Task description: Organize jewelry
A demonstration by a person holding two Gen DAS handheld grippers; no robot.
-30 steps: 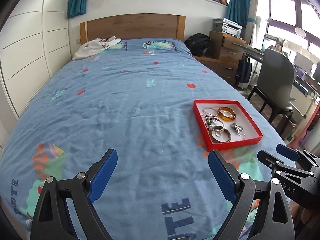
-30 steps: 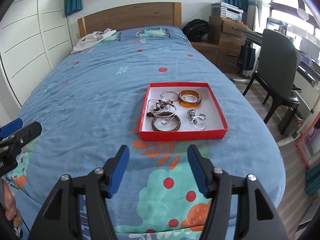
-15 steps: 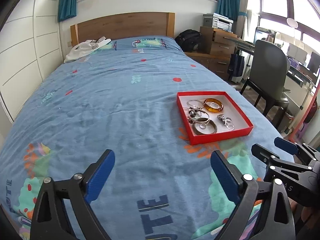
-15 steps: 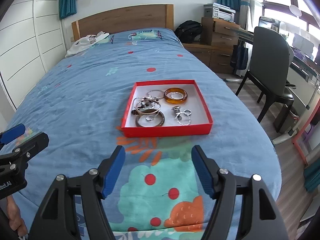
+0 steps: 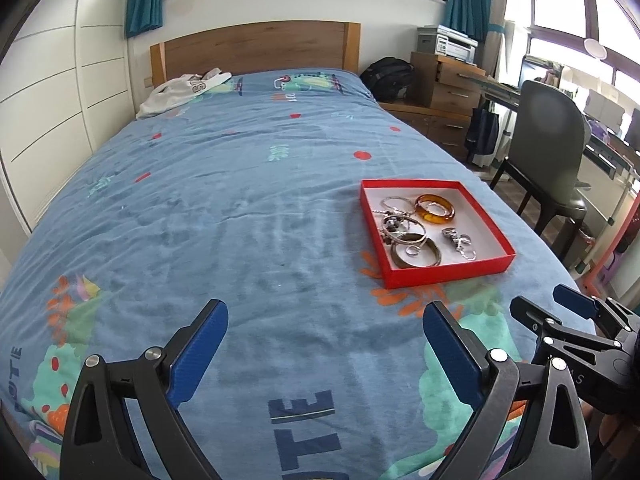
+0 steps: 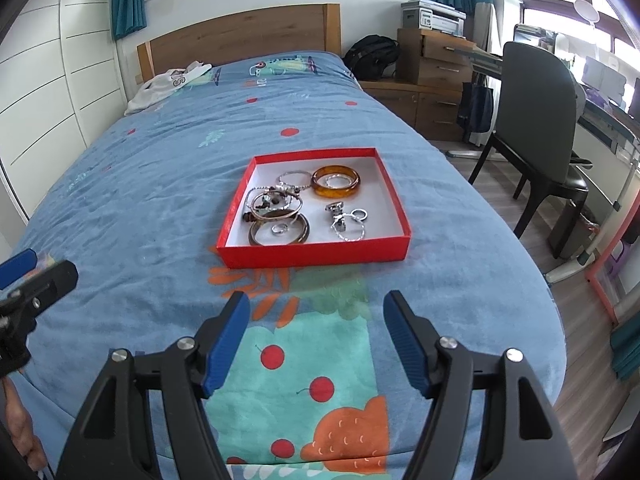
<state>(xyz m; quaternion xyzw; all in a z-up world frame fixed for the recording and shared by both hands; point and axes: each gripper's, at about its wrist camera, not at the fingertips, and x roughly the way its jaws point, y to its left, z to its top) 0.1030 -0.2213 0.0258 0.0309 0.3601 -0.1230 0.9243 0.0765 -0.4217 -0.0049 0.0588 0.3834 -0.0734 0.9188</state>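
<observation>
Both grippers over the bed, red tray of jewelry ahead.

Left wrist view: I see my left gripper point(image 5: 325, 338) with fingers wide apart, nothing between them, above the blue bedspread point(image 5: 224, 216). The red tray point(image 5: 448, 270) sits ahead to the right; the amber bangle point(image 5: 434, 209) lies at its far side. The right gripper point(image 5: 560, 312) shows at the right edge.

Right wrist view: my right gripper point(image 6: 316, 330) has its fingers apart, empty. The tray point(image 6: 316, 255) is straight ahead, near the bed's right edge, holding the amber bangle point(image 6: 335, 181), a dark bangle point(image 6: 279, 233) and silver pieces point(image 6: 347, 220).

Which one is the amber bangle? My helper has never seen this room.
Find the red tray on the blue bed. The amber bangle lies in its far right part; it alone is thick, glossy orange-brown, while the others are thin silver or dull brown.
</observation>
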